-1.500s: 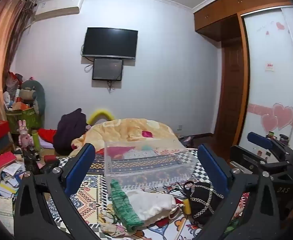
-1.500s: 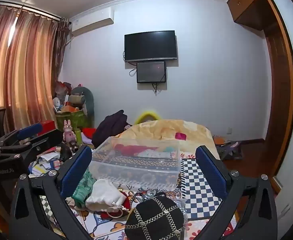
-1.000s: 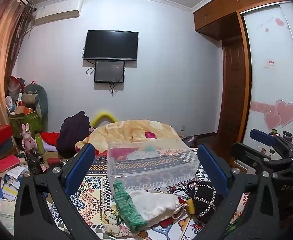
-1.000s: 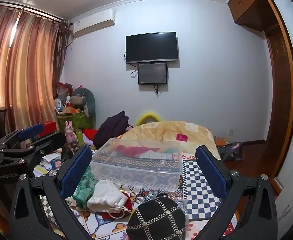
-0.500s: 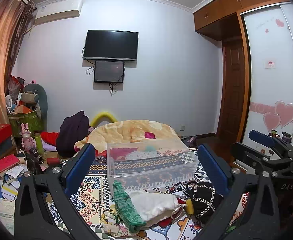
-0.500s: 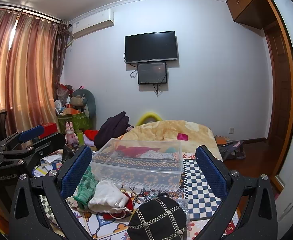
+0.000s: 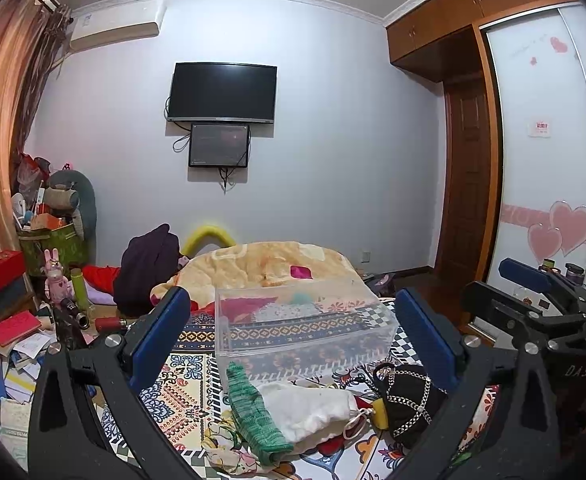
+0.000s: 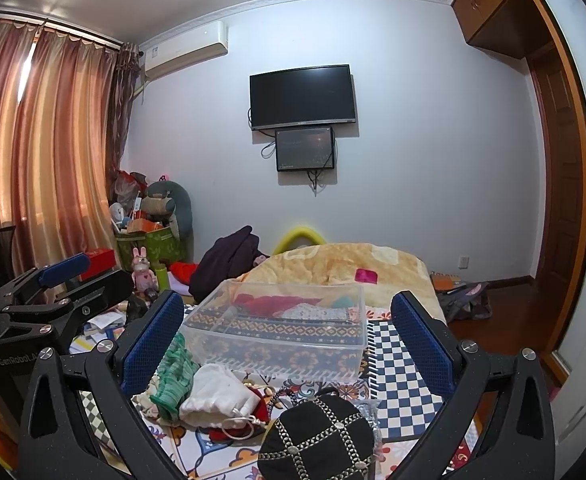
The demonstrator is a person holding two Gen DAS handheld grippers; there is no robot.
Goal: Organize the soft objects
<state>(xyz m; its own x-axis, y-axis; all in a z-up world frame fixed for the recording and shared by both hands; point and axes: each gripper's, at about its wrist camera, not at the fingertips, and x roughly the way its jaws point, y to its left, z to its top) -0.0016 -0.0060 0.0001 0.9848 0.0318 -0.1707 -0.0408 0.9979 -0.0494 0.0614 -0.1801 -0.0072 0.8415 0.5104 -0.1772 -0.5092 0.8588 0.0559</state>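
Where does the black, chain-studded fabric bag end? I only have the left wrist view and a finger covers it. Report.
Observer: The right wrist view shows the black, chain-studded fabric bag whole, on the patterned bed cover, nearer than the clear plastic box and not touching it.
Operator: Give me the right gripper's state.
Observer: The right gripper is open, fingers wide, holding nothing.
Operator: Say what lies right of the bag.
Observer: A blue-and-white checked cloth runs along that side.

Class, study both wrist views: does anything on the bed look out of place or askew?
Yes. The green knit item, white drawstring pouch and black studded bag lie jumbled on the bedspread in front of the clear bin, not inside it.
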